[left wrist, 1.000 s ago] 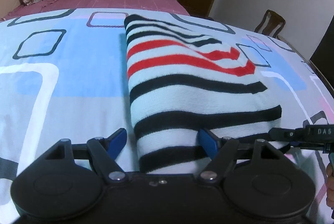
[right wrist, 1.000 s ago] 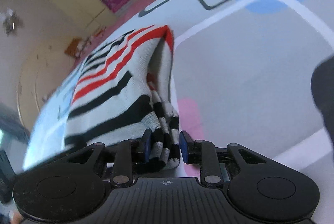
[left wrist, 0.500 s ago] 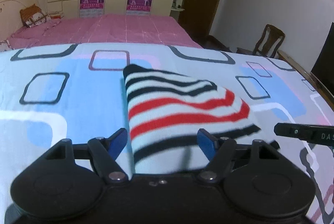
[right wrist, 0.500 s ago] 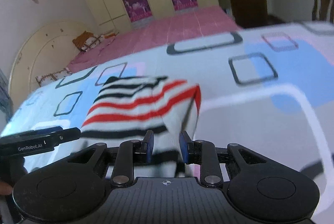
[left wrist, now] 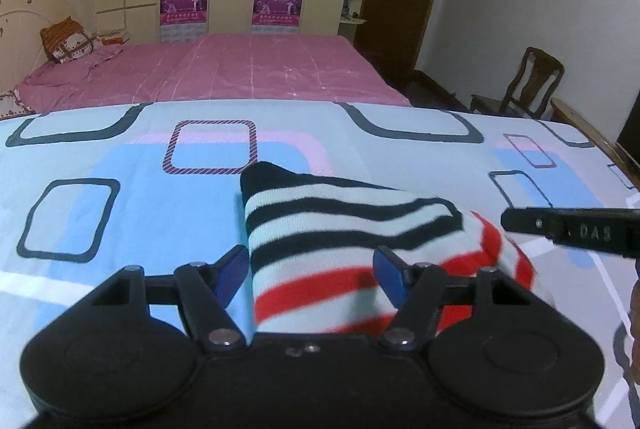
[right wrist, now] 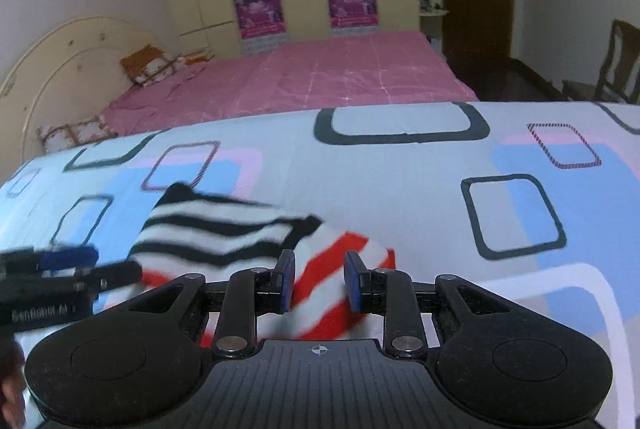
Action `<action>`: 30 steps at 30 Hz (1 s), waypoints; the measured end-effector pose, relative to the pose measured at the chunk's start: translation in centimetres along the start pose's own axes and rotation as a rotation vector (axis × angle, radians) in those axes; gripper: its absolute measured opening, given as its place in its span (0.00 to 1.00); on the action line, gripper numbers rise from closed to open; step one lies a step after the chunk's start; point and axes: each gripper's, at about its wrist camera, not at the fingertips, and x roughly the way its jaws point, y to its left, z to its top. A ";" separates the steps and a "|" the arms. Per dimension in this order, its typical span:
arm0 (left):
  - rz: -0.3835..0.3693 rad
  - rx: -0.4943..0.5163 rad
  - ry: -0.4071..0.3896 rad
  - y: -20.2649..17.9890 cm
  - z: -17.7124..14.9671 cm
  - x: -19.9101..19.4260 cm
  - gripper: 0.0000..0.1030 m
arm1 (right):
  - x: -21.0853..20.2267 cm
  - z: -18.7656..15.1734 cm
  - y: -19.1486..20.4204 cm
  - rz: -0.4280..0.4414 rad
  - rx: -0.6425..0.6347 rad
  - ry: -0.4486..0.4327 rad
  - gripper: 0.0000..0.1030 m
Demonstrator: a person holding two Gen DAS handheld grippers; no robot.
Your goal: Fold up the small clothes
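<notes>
Striped garment (left wrist: pixel 344 241): being lifted off patterned bed (left wrist: pixel 120 165) for folding; right gripper (right wrist: pixel 319 283) fingers pinching it, left gripper (left wrist: pixel 308 275) fingers closing around it, spread.

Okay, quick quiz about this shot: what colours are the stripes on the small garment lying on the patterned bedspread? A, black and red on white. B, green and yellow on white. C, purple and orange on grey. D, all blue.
A: the striped garment on the bedspread shows black bands at its far end and red bands nearer the camera, all on white knit; the right wrist view shows the same.
</notes>
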 end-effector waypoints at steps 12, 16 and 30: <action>0.030 -0.024 0.048 0.9 -1.1 4.9 0.67 | 7.1 -1.1 -1.0 -0.120 -0.065 0.069 0.26; 0.026 -0.041 0.065 1.1 -0.4 5.0 0.67 | 7.3 -1.4 -0.3 -0.144 -0.131 0.062 0.26; 0.066 -0.037 0.072 1.1 -0.1 5.3 0.71 | 6.5 -0.9 -1.1 -0.105 -0.070 0.040 0.26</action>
